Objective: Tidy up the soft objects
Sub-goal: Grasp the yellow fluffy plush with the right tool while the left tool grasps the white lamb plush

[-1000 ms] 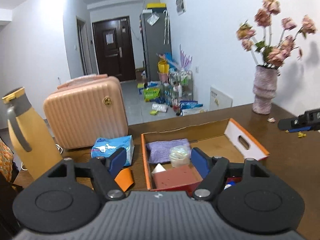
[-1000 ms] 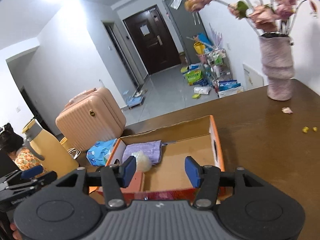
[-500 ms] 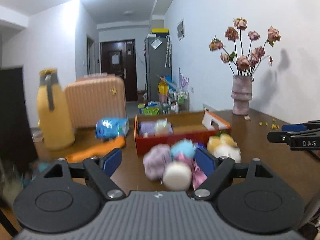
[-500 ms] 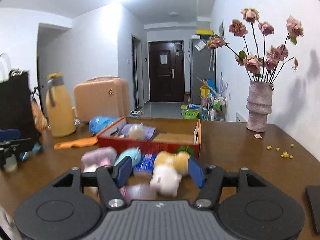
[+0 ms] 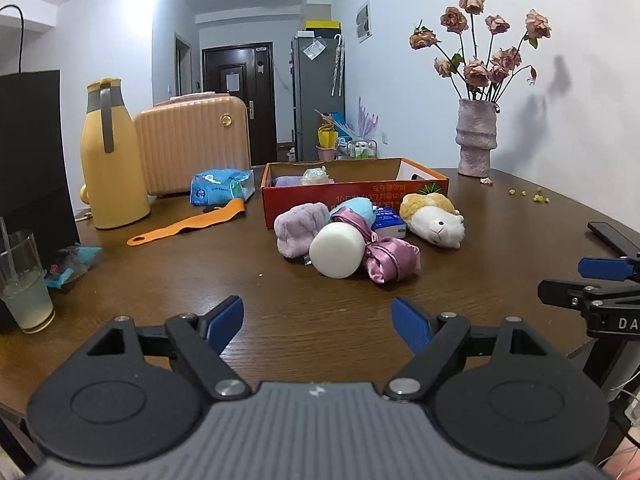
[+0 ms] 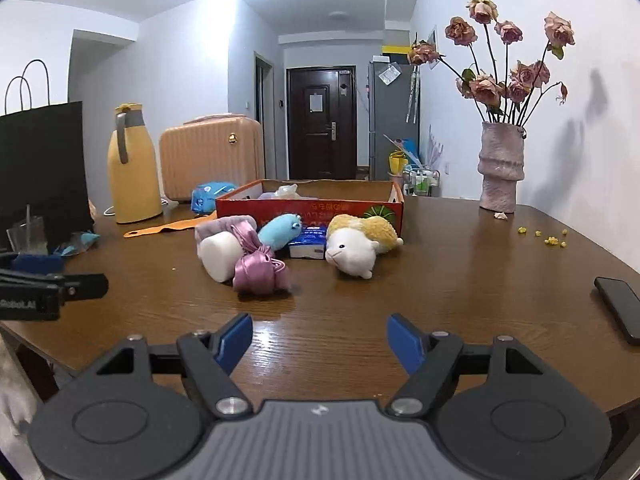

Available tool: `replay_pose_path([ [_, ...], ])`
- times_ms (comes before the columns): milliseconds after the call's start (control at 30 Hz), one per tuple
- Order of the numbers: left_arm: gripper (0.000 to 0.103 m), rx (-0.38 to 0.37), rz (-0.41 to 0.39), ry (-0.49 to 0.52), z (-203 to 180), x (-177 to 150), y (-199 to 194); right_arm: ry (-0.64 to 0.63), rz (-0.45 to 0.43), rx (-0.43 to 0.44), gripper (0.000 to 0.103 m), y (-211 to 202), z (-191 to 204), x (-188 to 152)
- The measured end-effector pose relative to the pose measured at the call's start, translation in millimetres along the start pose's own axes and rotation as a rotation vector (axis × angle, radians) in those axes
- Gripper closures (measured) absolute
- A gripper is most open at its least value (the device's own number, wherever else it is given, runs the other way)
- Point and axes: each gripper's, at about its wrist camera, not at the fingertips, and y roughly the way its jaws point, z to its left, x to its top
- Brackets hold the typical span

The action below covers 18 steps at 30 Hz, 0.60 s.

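Note:
A heap of soft things lies on the brown table in front of an orange cardboard box (image 5: 352, 194) (image 6: 308, 205): a white foam roll (image 5: 338, 249) (image 6: 218, 254), a pink satin pouch (image 5: 386, 258) (image 6: 258, 270), a lilac plush cloth (image 5: 298, 228), a blue plush toy (image 6: 280, 232) and a yellow-white sheep toy (image 5: 434, 218) (image 6: 356, 246). A purple cloth and a wrapped ball lie inside the box. My left gripper (image 5: 318, 320) is open and empty, short of the heap. My right gripper (image 6: 320, 338) has its jaws opening, nothing between them.
A yellow flask (image 5: 112, 156), peach suitcase (image 5: 192, 144), blue tissue pack (image 5: 222, 186) and orange strap (image 5: 188, 224) stand left of the box. A cup (image 5: 24, 284) and black bag sit far left. A vase of roses (image 6: 500, 168) and a phone (image 6: 620, 308) lie right.
Both grippers have pulled back from above the box and dropped low over the near table. The heap of soft toys came into view. Both pairs of jaws stand wider.

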Motion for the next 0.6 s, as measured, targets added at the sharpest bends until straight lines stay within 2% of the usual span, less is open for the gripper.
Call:
replay_pose_path([
  [233,0.019,0.003,0.023,-0.02,2.6,5.0,26.5,0.045,0.004,-0.017,0.029,31.8,-4.7,-1.7],
  [400,0.019,-0.031,0.038,-0.016,-11.0,16.1,58.3,0.01,0.033,-0.074,0.029,85.7,-19.4,23.8],
  [500,0.019,-0.049,0.033,0.001,-21.9,26.2,71.2,0.006,0.066,-0.047,0.029,128.4,-32.3,45.9],
  [600,0.019,-0.064,0.025,0.022,-32.9,38.6,81.1,0.057,0.127,-0.007,0.033,179.8,-48.0,64.2],
])
